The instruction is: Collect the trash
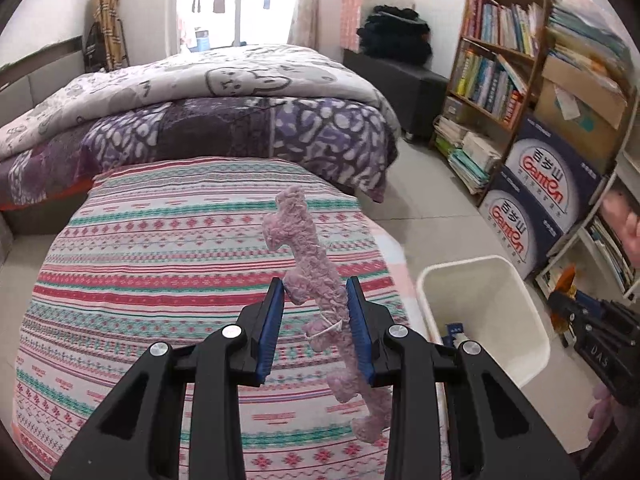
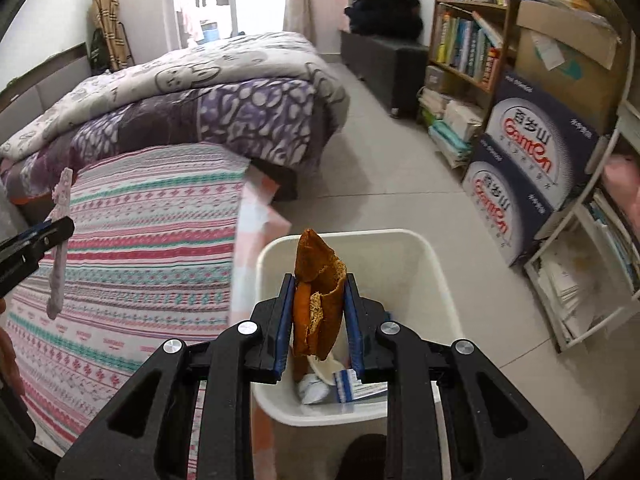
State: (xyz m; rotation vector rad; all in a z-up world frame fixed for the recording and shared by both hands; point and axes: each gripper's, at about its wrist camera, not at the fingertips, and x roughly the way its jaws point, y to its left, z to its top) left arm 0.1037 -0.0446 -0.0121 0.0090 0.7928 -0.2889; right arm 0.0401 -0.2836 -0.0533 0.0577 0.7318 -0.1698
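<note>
1. The bed (image 1: 224, 92) fills the far side of the room, a grey cartoon quilt on top and a purple patterned blanket hanging down its near end.
2. Right in front of me is the striped cloth (image 1: 168, 264), pink, teal and white bands, spread over a rounded surface that butts against the foot of the bed.
3. On my right stands a bookshelf (image 2: 468, 32) packed with books, and beside it two blue boxes (image 2: 532, 168) are stacked on the tile floor.
4. The white bin (image 2: 360, 410) sits on the floor just beside the striped cloth; some white and blue packaging lies in the bottom of it.
5. My left gripper (image 1: 316, 312) is above the striped cloth, its blue pads clamped on a long pink fuzzy strip (image 1: 308, 264) that sticks up past the tips and droops below them, with a pale band around its middle.
6. My right gripper (image 2: 320, 304) is over the bin's open mouth, pads closed narrow on an orange peel (image 2: 316, 280), curled, its pale pith showing.
7. From the right wrist view, the left gripper and its strip show at the far left edge, well apart from the bin.
</note>
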